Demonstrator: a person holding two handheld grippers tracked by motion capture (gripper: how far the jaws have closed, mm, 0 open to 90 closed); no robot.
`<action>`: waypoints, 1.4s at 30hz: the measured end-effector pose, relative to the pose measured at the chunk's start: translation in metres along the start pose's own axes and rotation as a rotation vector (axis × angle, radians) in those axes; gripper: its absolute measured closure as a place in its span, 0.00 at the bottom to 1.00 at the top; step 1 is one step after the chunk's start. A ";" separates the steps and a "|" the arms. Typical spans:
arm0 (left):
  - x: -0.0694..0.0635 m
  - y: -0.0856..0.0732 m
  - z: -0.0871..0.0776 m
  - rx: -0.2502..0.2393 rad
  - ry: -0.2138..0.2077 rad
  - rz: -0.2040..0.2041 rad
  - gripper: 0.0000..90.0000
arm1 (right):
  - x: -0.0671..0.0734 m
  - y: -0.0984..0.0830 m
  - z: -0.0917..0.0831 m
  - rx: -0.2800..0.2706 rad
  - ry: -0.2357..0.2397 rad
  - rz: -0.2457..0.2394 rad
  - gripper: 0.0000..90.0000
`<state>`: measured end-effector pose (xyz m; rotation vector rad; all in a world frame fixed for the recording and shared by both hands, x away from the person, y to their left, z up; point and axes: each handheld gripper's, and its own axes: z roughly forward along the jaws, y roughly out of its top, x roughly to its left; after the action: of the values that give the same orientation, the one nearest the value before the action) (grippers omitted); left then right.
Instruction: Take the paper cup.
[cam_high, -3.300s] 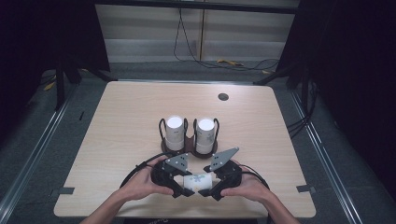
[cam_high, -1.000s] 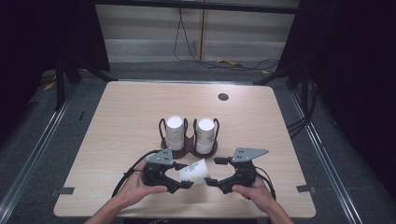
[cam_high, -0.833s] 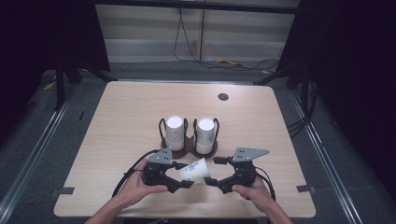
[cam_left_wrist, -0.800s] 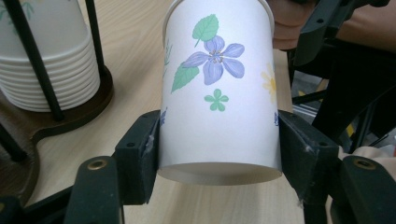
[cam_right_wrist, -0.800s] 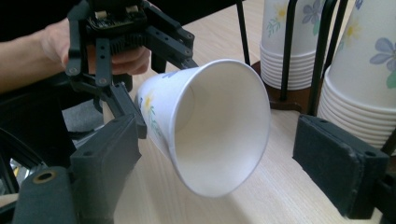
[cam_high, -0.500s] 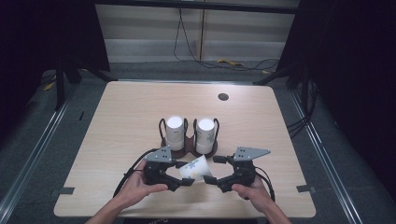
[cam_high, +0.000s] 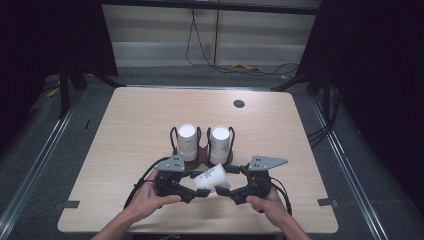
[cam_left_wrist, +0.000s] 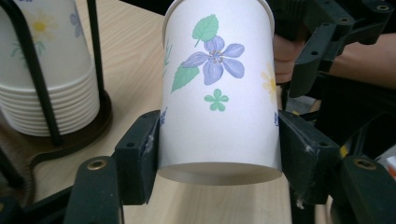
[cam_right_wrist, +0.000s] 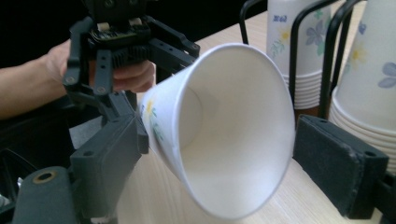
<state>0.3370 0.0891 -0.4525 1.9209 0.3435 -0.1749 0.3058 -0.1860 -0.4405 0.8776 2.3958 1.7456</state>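
Note:
A white paper cup (cam_high: 212, 178) with a flower print lies on its side in the air above the table's front. My left gripper (cam_high: 197, 189) is shut on its base end. In the left gripper view both jaws press the sides of the paper cup (cam_left_wrist: 217, 84) near the bottom, around my left gripper (cam_left_wrist: 217, 140). My right gripper (cam_high: 231, 192) faces it from the right. In the right gripper view the open mouth of the paper cup (cam_right_wrist: 233, 140) sits between the spread jaws of my right gripper (cam_right_wrist: 219, 144); the right jaw stands just clear of the rim.
Two stacks of upside-down cups (cam_high: 187, 141) (cam_high: 220, 141) stand in black wire holders on a brown base (cam_high: 202, 155), just behind the grippers. A small black disc (cam_high: 239, 103) lies at the far side of the wooden table (cam_high: 125, 130).
My right gripper has edged left, bringing its jaws around the cup's mouth. The left gripper has kept its hold on the cup and barely moved.

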 end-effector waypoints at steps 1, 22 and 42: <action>0.000 0.000 -0.001 -0.005 -0.003 -0.005 0.40 | 0.000 0.001 0.000 -0.009 0.010 0.007 0.16; -0.004 0.000 0.003 -0.011 -0.002 0.020 0.40 | 0.000 0.001 0.005 -0.039 0.107 0.056 0.15; -0.005 0.000 -0.001 -0.038 -0.018 0.038 0.40 | -0.003 0.005 -0.005 -0.076 0.070 0.056 0.15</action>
<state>0.3326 0.0893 -0.4507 1.8856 0.2963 -0.1596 0.3088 -0.1911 -0.4352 0.8973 2.3505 1.9048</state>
